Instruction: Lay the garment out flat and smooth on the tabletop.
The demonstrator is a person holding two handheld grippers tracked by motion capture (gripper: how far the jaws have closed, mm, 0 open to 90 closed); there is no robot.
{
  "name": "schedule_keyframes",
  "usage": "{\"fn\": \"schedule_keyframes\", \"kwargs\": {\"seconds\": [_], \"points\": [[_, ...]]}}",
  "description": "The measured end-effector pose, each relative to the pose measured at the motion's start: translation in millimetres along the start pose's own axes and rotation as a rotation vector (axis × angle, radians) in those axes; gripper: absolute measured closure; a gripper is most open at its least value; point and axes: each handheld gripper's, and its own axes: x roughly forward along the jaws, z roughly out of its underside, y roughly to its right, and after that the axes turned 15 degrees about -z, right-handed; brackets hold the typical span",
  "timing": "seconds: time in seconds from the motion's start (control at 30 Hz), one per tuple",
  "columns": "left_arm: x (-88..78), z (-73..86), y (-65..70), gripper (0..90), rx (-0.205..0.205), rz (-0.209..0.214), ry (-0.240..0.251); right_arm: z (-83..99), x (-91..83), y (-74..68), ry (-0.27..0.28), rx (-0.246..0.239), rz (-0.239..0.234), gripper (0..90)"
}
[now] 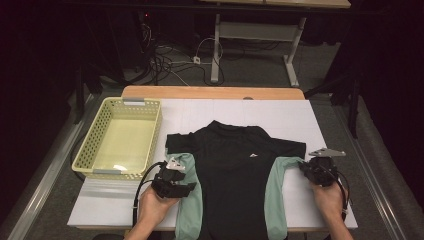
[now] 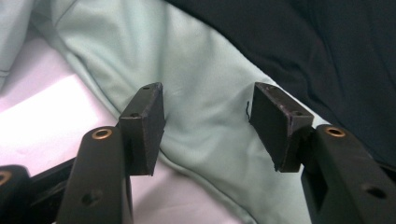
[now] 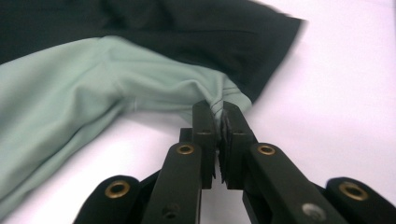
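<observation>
Centrally on the white table, a black shirt is lying flat over a pale green shirt (soft, limp, likely light). The right gripper is pinching the green sleeve's cuff; the left gripper is hovering half open over green fabric. Hems and cuffs look best to pinch.

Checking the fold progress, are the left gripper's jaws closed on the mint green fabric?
No, the left gripper has its jaws standing apart over the mint green fabric, not pinching it.
</observation>
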Motion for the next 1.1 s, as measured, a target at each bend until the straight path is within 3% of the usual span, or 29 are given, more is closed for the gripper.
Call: {"fn": "schedule_keyframes", "kwargs": {"seconds": [0.13,0.2,0.3,0.37,0.43,0.5,0.63,0.8,0.87,0.97,1.1], "points": [[1.5,-0.3,1.3,45.6,0.007,0.025,0.012,6.4,-10.0,17.2,0.027,0.049,0.017,87.1],[2.0,-1.0,5.1,45.6,0.023,0.006,0.013,9.0,-7.0,19.3,0.012,0.062,0.001,85.3],[1.4,-0.4,6.2,48.2,0.032,-0.012,0.014,10.2,-10.2,15.7,0.048,0.11,-0.033,67.7],[0.9,-0.1,4.4,52.4,0.03,-0.01,0.01,9.8,-18.4,8.5,0.076,0.111,-0.038,64.4],[0.5,0.1,2.9,56.8,0.025,-0.011,0.007,8.3,-27.0,-2.4,0.099,0.089,-0.037,63.3],[0.1,0.1,2.8,61.0,0.025,-0.015,0.003,7.5,-31.9,-15.9,0.108,0.06,-0.067,63.2],[-1.4,0.5,3.1,68.9,0.027,-0.019,-0.007,7.1,-29.4,-44.1,0.08,-0.014,-0.136,64.0],[-1.1,0.6,0.8,78.3,0.035,-0.024,-0.012,7.7,-16.4,-57.6,0.042,-0.035,-0.195,60.7],[-1.3,1.1,-0.8,84.0,0.022,-0.014,-0.018,8.7,-7.4,-59.1,-0.013,-0.055,-0.194,67.1],[-3.7,1.7,-0.7,86.2,0.03,-0.003,-0.037,11.9,-1.3,-61.6,-0.076,-0.113,-0.178,87.3],[-8.1,5.8,0.4,86.9,0.029,-0.001,-0.043,15.6,-5.4,-62.0,-0.088,-0.137,-0.167,90.0]]}}
